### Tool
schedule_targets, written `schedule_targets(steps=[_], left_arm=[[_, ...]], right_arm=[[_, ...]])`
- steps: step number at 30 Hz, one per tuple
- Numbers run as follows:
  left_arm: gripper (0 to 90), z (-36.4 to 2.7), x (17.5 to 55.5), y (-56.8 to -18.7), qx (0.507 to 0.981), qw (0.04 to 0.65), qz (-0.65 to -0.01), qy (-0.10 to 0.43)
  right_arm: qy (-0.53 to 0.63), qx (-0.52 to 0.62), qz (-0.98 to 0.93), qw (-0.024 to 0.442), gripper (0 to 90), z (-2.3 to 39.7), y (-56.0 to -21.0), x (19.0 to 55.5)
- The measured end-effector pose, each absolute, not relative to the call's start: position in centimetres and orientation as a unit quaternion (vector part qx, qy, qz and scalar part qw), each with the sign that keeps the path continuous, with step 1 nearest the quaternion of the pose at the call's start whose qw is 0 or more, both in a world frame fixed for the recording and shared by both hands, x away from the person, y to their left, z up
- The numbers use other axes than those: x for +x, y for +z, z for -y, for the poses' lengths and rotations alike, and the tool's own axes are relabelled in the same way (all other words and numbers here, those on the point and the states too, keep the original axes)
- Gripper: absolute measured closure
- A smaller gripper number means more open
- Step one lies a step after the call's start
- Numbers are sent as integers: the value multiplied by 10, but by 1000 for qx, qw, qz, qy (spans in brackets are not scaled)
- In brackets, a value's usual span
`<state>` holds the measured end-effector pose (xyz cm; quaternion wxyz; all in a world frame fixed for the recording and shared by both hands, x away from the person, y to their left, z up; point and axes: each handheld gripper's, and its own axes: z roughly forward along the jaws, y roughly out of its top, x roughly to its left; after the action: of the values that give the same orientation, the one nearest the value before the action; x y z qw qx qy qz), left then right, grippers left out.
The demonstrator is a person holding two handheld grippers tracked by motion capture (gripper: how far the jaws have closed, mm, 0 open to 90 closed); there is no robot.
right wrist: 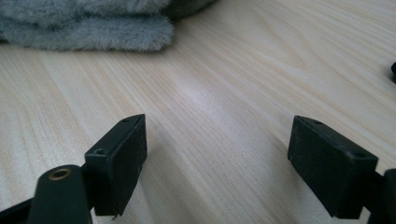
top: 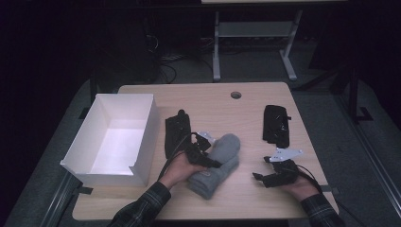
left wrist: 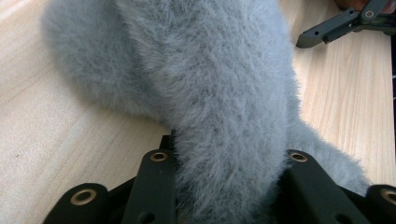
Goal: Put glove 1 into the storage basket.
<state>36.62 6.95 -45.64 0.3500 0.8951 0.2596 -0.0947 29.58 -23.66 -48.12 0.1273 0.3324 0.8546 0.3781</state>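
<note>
At the left edge of the table (top: 265, 97) stood an open white cardboard box (top: 142, 124), with nothing visible inside it. Just to its right lay a flat black item (top: 176, 132), too dark to identify.

The left gripper (top: 212, 162) came next, held low over the table near the middle. Its jaws were clamped on a thick fold of the grey fleece cloth (top: 218, 165), and in the left gripper view the fuzzy grey pile (left wrist: 219, 93) bulged up between the two black jaws. The cloth lay folded or loosely rolled on the wood, just in front of the person's left hand (top: 178, 169) and well apart from the box.

The cloth looked soft, light and limp, not at all fragile. It would likely sag and unfold if lifted by one pinch, so a deep bite across several layers, as here, seemed the surer hold. A second grip on the free end would probably keep it from trailing. The fluffy surface should give the pads good friction.

Further right, the right gripper (top: 263, 178) rested near the table's front edge. Its jaws stood wide apart with only bare wood between them (right wrist: 215, 154), and the cloth's edge (right wrist: 93, 28) lay well ahead. Behind it sat a second black object (top: 276, 124).
</note>
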Motion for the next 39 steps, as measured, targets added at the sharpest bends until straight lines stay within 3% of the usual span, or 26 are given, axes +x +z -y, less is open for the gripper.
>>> schedule_targets(steps=[11, 39], left_arm=[[702, -75, 363, -437, 890, 366, -260, -80], [701, -125, 362, -308, 864, 411, -291, 6]], right_arm=[[377, 334, -855, 127, 166, 236, -481, 296], [378, 335, -854, 127, 157, 236, -482, 296]])
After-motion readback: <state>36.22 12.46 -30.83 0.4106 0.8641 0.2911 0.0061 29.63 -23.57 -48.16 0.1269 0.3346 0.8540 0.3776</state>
